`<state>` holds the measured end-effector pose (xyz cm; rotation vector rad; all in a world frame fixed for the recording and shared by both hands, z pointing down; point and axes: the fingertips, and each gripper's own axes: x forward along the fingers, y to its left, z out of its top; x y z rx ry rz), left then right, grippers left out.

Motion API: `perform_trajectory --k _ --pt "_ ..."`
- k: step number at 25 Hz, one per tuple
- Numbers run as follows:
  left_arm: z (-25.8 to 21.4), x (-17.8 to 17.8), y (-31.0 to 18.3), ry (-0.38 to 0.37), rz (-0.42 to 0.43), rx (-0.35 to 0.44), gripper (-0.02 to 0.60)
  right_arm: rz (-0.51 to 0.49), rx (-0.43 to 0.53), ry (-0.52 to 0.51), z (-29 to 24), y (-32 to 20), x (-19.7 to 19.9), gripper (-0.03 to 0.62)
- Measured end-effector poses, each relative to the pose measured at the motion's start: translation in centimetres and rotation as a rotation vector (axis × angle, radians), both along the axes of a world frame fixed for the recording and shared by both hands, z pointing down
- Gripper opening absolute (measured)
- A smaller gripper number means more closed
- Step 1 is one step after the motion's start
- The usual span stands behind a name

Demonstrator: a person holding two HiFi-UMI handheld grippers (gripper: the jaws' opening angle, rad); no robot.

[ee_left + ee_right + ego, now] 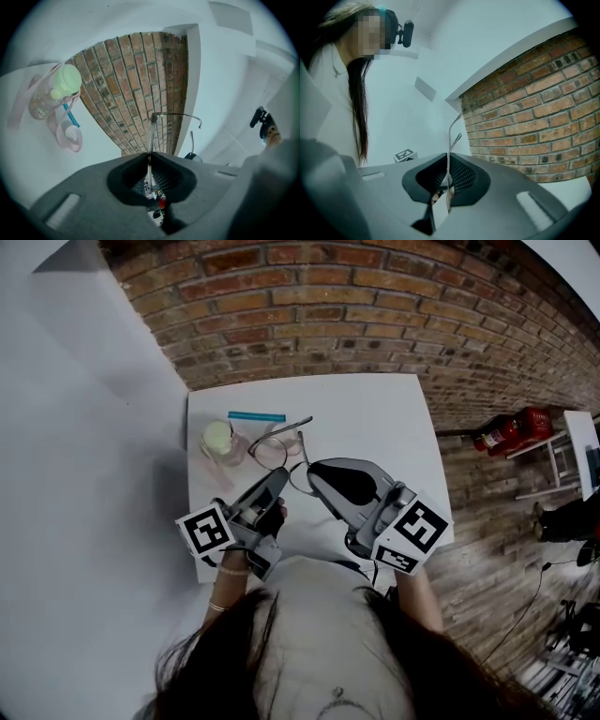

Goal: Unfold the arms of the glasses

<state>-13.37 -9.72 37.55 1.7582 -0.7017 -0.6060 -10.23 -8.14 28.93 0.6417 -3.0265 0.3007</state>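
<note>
Thin-rimmed glasses (273, 451) are held over the white table (375, 418) between both grippers. My left gripper (278, 478) is shut on the frame; in the left gripper view the wire rim (150, 133) rises from the closed jaws (149, 157), and one arm (180, 114) sticks out to the right. My right gripper (312, 471) is shut on a thin part of the glasses (449, 140), which stands up from its closed jaws (448, 158). Which part it grips is hard to tell. Another arm (292, 425) points toward the far side.
A small clear bottle with a pale green cap (218, 438) and a pink strap stands at the table's left. A blue pen (256, 416) lies behind it. A brick wall (337, 306) backs the table, and a red fire extinguisher (514, 430) lies on the floor at right.
</note>
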Motion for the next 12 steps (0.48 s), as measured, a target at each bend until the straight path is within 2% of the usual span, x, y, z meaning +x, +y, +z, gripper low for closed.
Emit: perform_trajectory --k 12 --pt "0.3 -1.2 -1.3 0.069 -0.041 -0.010 0.021 0.014 0.016 -0.025 -0.2 -0.8 0.1 0.023"
